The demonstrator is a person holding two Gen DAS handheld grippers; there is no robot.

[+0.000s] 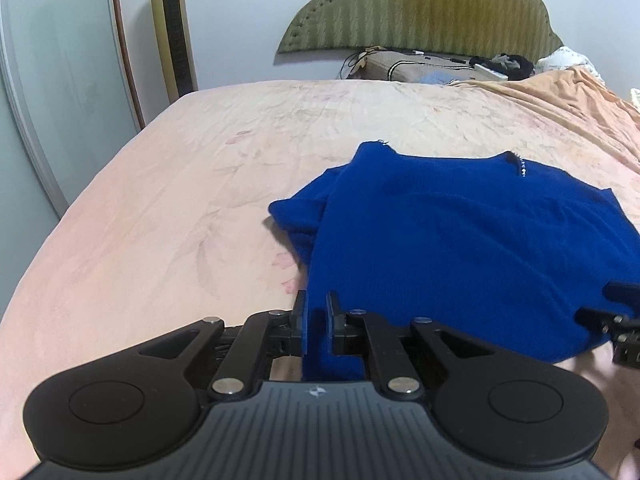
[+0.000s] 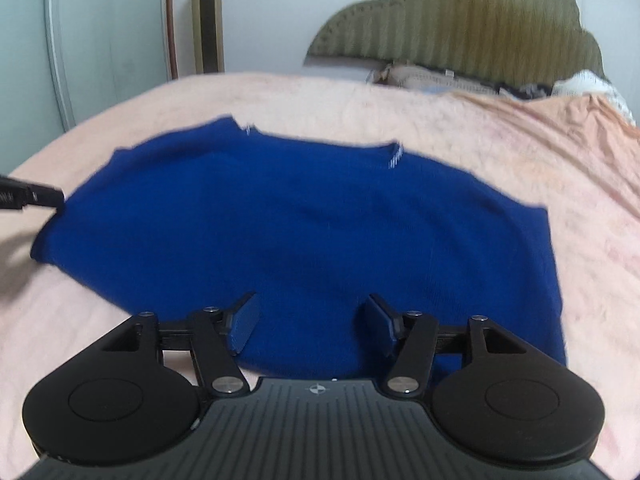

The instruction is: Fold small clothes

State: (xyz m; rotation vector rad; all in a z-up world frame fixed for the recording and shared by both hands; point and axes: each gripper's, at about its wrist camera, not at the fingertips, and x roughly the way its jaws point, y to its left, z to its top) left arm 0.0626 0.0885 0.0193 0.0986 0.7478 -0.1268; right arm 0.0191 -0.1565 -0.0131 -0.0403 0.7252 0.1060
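Note:
A blue knitted sweater [image 1: 460,240] lies on the pink bed sheet, its left sleeve folded in over the body. My left gripper [image 1: 317,322] is shut on the sweater's near hem at its left corner. In the right wrist view the sweater [image 2: 300,220] spreads wide in front of me. My right gripper [image 2: 310,326] is open, its jaws wide apart just above the sweater's near hem. The left gripper also shows at the left edge of the right wrist view [image 2: 36,196], at the sweater's left corner. The right gripper shows at the right edge of the left wrist view [image 1: 620,328].
The bed [image 1: 200,180] stretches far to the left and back. A green padded headboard [image 1: 420,4] and pillows with clutter [image 1: 440,68] are at the far end. A gold tower fan [image 1: 172,28] and a wardrobe door [image 1: 52,80] stand at the left.

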